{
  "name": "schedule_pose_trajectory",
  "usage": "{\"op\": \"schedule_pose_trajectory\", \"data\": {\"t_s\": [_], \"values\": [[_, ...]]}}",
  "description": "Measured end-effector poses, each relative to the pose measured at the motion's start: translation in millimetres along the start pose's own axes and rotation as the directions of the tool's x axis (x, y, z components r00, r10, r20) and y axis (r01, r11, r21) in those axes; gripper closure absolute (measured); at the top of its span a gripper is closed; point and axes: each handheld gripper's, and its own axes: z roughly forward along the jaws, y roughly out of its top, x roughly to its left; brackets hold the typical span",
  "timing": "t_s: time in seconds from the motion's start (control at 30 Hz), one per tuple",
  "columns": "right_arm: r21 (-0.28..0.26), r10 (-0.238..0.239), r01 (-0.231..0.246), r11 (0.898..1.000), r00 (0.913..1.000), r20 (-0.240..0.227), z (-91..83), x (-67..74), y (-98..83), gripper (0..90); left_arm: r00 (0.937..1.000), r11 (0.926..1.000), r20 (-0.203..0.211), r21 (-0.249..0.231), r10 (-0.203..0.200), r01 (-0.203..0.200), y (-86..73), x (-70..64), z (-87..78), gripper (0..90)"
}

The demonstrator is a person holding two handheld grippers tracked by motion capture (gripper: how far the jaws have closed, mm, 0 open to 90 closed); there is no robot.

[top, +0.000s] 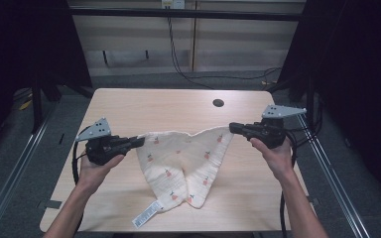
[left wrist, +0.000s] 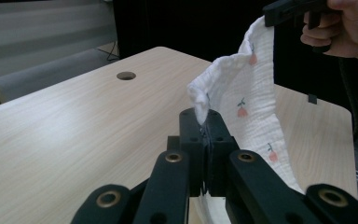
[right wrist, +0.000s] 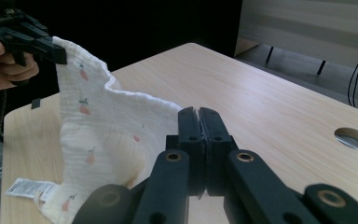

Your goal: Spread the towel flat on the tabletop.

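Now | left gripper [top: 140,142]: jaws clamped on cloth [top: 178,168] corner, 9 o'clock | right gripper [top: 233,128]: clamped on opposite corner, 3 o'clock | cloth sags between, bottom on table [top: 129,106], tag [top: 147,214] at 6 o'clock

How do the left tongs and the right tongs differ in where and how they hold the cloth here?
In the high view, the left tongs grip the cloth at its left corner, while the right tongs grip its right corner, farther from the person. The grey plate on the left tongs points left, that on the right tongs points right. Both are shut on the cloth, which sags between them to the table.
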Motion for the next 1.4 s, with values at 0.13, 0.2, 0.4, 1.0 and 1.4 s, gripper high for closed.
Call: {"op": "schedule_pose_trajectory", "data": {"t_s": [0.13, 0.2, 0.4, 1.0, 1.4], "values": [[-0.019, -0.015, 0.015, 1.000, 0.9999, 0.004, -9.1, 1.8, 12.5, 88.4, 1.0000, 0.9999, 0.001, -0.013, 0.008, -0.008, 4.9, -1.7, -4.6, 88.6], [-0.019, -0.022, 0.022, 1.000, 0.9997, 0.006, -11.4, 2.6, 15.0, 88.5, 0.9999, 0.9997, 0.002, -0.024, 0.010, -0.010, 6.9, -3.3, -7.8, 88.6], [-0.033, -0.050, 0.050, 0.998, 0.9987, -0.002, -23.4, 13.1, 26.7, 88.4, 0.9996, 0.9989, 0.002, -0.037, 0.029, -0.029, 13.9, -8.4, -14.4, 88.7], [-0.098, -0.134, 0.136, 0.986, 0.9906, 0.026, -70.4, 62.9, 43.4, 88.7, 0.9937, 0.9931, 0.051, -0.066, 0.100, -0.097, 33.2, -40.7, -41.0, 88.6], [-0.117, -0.155, 0.159, 0.980, 0.9871, 0.040, -88.9, 89.5, 40.4, 88.7, 0.9901, 0.9912, 0.068, -0.059, 0.122, -0.118, 40.4, -56.5, -42.3, 88.6]]}}
